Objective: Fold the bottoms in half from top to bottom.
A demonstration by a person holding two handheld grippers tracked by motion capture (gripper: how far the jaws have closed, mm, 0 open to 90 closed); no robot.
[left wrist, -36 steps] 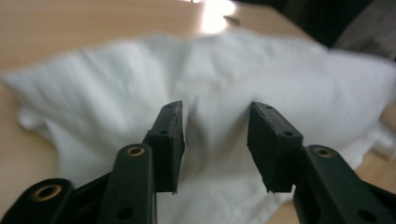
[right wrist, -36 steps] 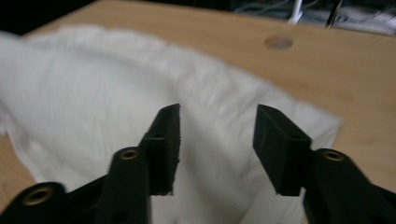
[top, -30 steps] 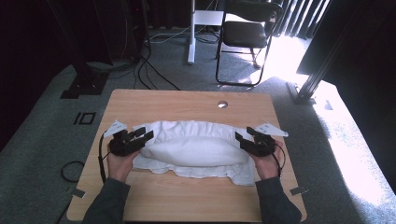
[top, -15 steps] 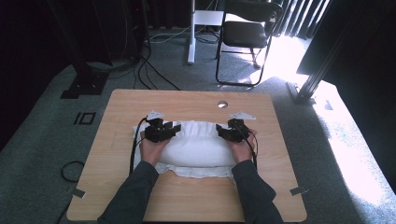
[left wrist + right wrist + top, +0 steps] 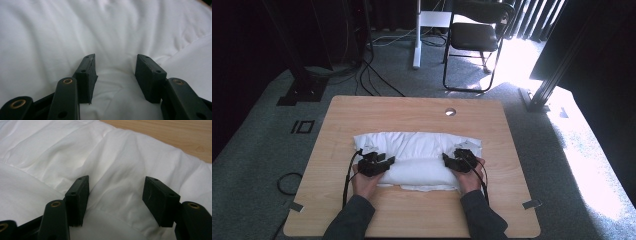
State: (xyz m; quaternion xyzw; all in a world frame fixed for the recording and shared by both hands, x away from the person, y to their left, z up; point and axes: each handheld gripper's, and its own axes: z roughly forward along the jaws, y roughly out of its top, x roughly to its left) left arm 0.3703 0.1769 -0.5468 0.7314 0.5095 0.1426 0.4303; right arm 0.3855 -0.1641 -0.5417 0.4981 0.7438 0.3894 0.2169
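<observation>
**Both grippers spread, resting on folded white cloth**

Left gripper (image 5: 388, 162) sits on the cloth's near-left end, approx 7 o'clock from table centre, jaws pointing toward 3 o'clock. In left gripper view (image 5: 115, 75) its jaws stand wide apart w/ white fabric bulging up between them; nothing pinched. Right gripper (image 5: 446, 159) sits on the near-right end, approx 5 o'clock, jaws pointing toward 9 o'clock, facing the left one. Right gripper view (image 5: 113, 198) shows the jaws spread too, pads down against the fabric, a crease running between them, not clamped.

White cloth (image 5: 417, 155) lies folded in a long band across the table (image 5: 422, 112), mid-table, long axis 9-to-3 o'clock. Near edge is rolled over into a thick ridge between the two grippers; far part flatter. Bare wood at 1 o'clock in right gripper view.

Person's hands hold each gripper from the 6 o'clock side, dark sleeves (image 5: 349, 222) below. Small round hole (image 5: 450, 111) in the tabletop at 12 o'clock. Black chair (image 5: 474, 40) on the carpet beyond the table, approx 1 o'clock.
</observation>
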